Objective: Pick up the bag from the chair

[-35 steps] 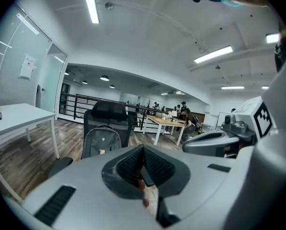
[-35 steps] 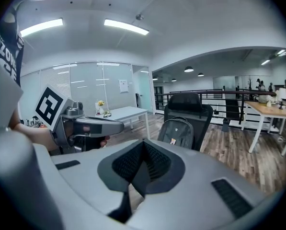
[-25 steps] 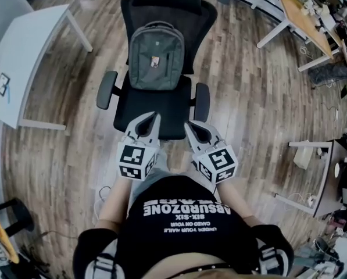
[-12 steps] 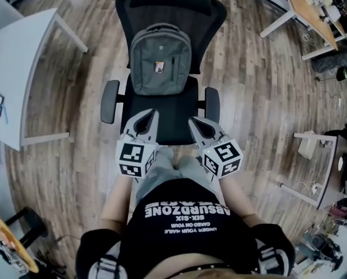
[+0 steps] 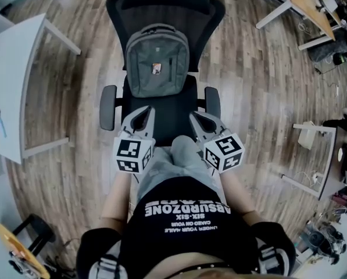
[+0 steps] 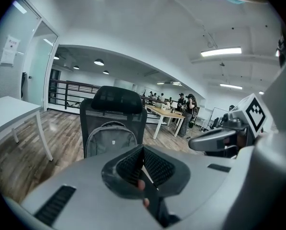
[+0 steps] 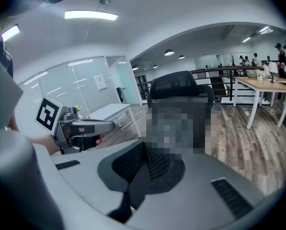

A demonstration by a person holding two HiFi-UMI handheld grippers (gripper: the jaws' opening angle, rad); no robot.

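The person holds both grippers in front of the body, side by side and a little apart. The left gripper (image 5: 144, 111) points forward and somewhat down, and its jaws are pressed together with nothing between them. The right gripper (image 5: 195, 118) is in the same state, with its jaws together, empty and tilted down. The left forearm (image 5: 116, 195) and the right forearm (image 5: 237, 192) reach forward from the torso.

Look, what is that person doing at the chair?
A person holds a tool in each hand, facing a black office chair. A grey backpack stands on its seat against the backrest. The left tool and right tool are both shut and empty, short of the backpack, so nothing is picked up yet.
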